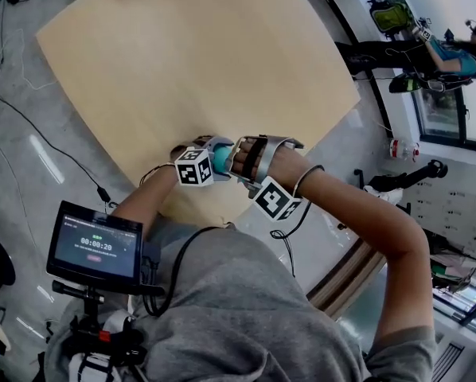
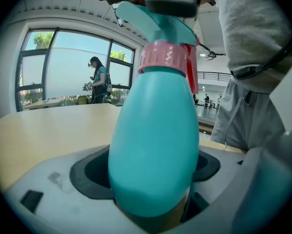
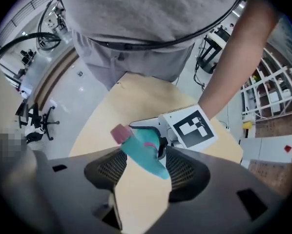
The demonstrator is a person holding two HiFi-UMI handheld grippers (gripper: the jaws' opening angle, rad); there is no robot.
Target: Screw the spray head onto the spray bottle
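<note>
Two hand-held grippers meet just over the near edge of the table (image 1: pixel 190 62), close against the person's body. The left hand-held gripper (image 2: pixel 151 179) is clamped on the rounded teal body of the spray bottle (image 2: pixel 153 145), which it holds off the table with the neck pointing away from it. The spray head (image 3: pixel 146 152) already sits on that neck, its pink collar (image 2: pixel 165 60) down at the shoulder; how far it is threaded cannot be told. The right hand-held gripper (image 3: pixel 146 172) points down over the head with its jaws wide apart, the head between the pads but not pressed. The likely trouble is in the next grip. If the jaws close on the nozzle or trigger rather than low near the collar, the head may tilt and cross-thread. The bottle's smooth, curved body could also spin in the left grip under the twist, so the collar would never tighten.
</note>
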